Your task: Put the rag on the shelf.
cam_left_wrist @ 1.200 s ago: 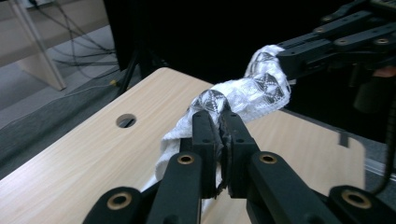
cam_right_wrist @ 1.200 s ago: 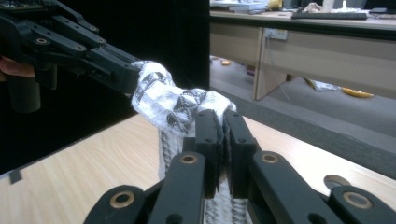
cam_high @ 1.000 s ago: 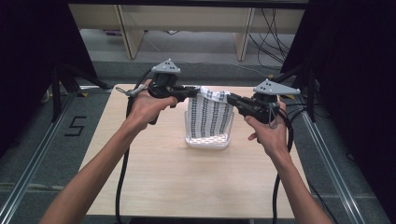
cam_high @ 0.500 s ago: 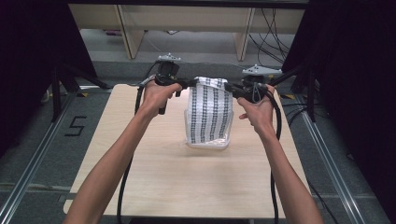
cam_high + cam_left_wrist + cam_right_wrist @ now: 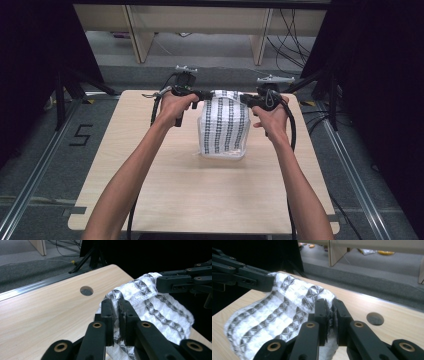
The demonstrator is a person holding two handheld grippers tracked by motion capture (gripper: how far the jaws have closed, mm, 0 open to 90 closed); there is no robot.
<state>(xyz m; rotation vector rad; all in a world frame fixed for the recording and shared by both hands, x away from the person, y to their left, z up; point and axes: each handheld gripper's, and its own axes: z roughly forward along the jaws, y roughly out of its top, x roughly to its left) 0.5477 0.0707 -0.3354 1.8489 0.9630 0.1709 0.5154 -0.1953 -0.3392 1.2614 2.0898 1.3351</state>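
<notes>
Above the middle of the high view, a white cloth (image 5: 224,127) patterned with dark stripes hangs between the two grippers, its upper edge stretched across and its lower edge resting on the pale wooden bench (image 5: 150,190). At the cloth's upper left corner, the left gripper (image 5: 206,94) has its fingers clenched on the fabric; in the left gripper view the fingers (image 5: 107,315) pinch a fold of the cloth (image 5: 150,302) at the centre of the frame, with a round hole (image 5: 86,290) in the bench (image 5: 37,322) up and to the left. At the cloth's upper right corner, the right gripper (image 5: 245,99) likewise grasps the fabric; in the right gripper view its fingers (image 5: 320,312) are closed on the cloth (image 5: 279,312), which spreads toward the lower left of the frame. Both of the person's forearms reach in from the bottom of the high view.
</notes>
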